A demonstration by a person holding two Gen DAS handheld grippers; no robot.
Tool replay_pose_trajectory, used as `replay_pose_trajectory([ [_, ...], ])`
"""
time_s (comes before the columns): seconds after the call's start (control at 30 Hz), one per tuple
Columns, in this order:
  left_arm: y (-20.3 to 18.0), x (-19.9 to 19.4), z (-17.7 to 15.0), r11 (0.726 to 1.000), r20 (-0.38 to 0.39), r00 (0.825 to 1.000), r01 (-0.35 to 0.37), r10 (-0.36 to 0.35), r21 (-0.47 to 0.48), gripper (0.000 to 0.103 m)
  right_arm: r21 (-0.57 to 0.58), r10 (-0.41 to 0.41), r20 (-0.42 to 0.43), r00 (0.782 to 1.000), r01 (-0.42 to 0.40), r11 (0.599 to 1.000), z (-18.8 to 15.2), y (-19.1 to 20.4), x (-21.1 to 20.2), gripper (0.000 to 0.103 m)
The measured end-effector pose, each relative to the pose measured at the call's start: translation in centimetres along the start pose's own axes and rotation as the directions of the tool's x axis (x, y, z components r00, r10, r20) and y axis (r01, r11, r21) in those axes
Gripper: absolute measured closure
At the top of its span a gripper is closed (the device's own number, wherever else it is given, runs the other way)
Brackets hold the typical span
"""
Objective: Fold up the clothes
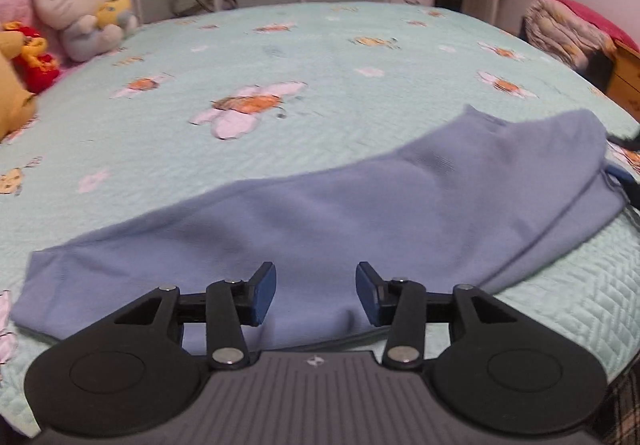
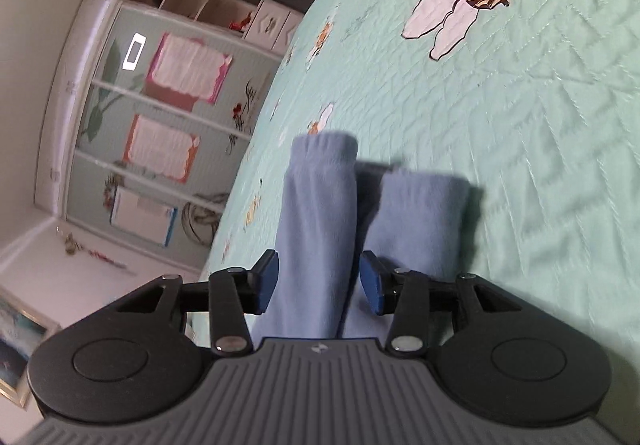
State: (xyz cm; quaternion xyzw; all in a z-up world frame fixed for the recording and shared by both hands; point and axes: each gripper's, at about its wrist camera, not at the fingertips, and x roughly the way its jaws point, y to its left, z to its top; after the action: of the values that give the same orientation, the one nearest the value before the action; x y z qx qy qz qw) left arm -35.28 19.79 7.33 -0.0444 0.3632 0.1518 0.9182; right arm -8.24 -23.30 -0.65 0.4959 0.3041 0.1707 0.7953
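**Soft indoor light, motion blur, heavy fisheye**

Both views are evenly, dimly lit. The bedspread point(image 1: 360, 57) bows at the edges. The blue garment point(image 2: 320, 213) is smeared and casts a dark shadow rightward. Corners vignette black; wardrobe doors point(image 2: 160, 125) look soft.

Light blue knit garment point(image 1: 340, 213) lies folded lengthwise and flat across the bedspread, cuffed ends point(image 2: 324, 149) side by side

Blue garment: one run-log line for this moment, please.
blue garment: flat on bed | left gripper: open above it | right gripper: open, unpressed
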Motion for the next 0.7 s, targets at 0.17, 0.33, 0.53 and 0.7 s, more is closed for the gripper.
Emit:
replay_pose_trajectory([
  [0.17,-5.6,-0.6,0.9,0.964,0.105,0.992,0.039,-0.069,0.265,0.049,-0.047,-0.030,0.000,1.000,0.030,0.998,0.4,0.5,2.5,0.057],
  [0.33,-12.3,0.1,1.3,0.870,0.123,0.976,0.100,-0.181,0.483,0.042,-0.101,-0.036,0.012,0.999,0.037,0.994,1.2,1.3,2.3,0.058],
  [0.53,-18.4,2.6,1.5,0.771,0.078,0.965,0.150,-0.250,0.619,0.041,-0.115,-0.036,-0.005,0.999,0.035,0.993,2.5,1.2,2.5,0.058],
  [0.7,-21.7,4.7,2.2,0.761,0.091,0.968,0.123,-0.233,0.637,0.039,-0.112,-0.019,-0.074,0.997,0.010,0.994,2.6,1.5,3.5,0.098],
])
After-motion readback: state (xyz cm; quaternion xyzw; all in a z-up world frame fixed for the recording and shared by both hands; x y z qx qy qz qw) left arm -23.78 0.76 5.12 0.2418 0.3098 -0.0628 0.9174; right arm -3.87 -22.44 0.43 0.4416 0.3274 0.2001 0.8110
